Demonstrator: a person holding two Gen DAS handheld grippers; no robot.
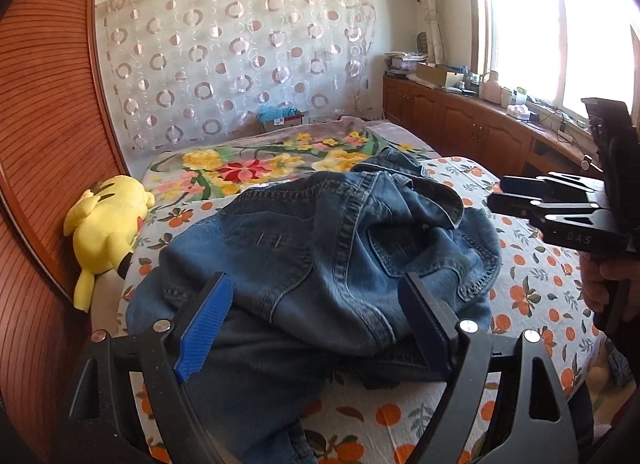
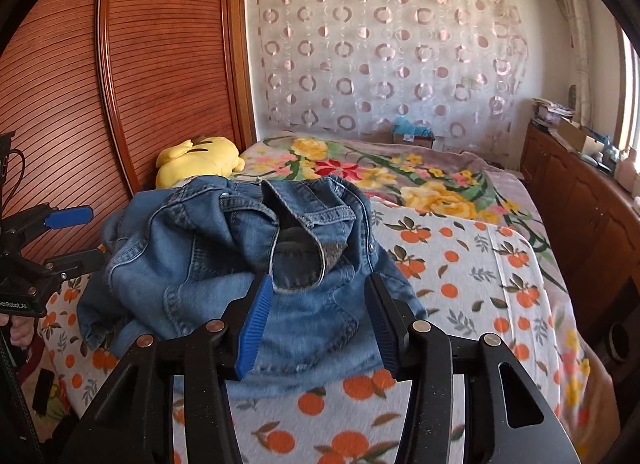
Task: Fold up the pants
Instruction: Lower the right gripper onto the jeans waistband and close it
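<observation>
Hovering over the bed (image 1: 532,264), I have both grippers spread wide and gripping nothing. The pants (image 1: 320,248), blue denim, lie crumpled in a heap on the orange-print sheet (image 2: 472,264), toward the bed's near edge and its wardrobe side. My left gripper (image 1: 320,320) frames the heap from the near edge; my right gripper (image 2: 316,324) faces the rumpled waistband. A yellow plush toy (image 1: 108,224) lies against the wooden wardrobe (image 1: 48,144), just beside the pants.

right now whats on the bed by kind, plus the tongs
jeans: 1
yellow plush toy: 1
floral blanket: 1
orange-print sheet: 1
tongs: 2, left and right, both open
total: 6
</observation>
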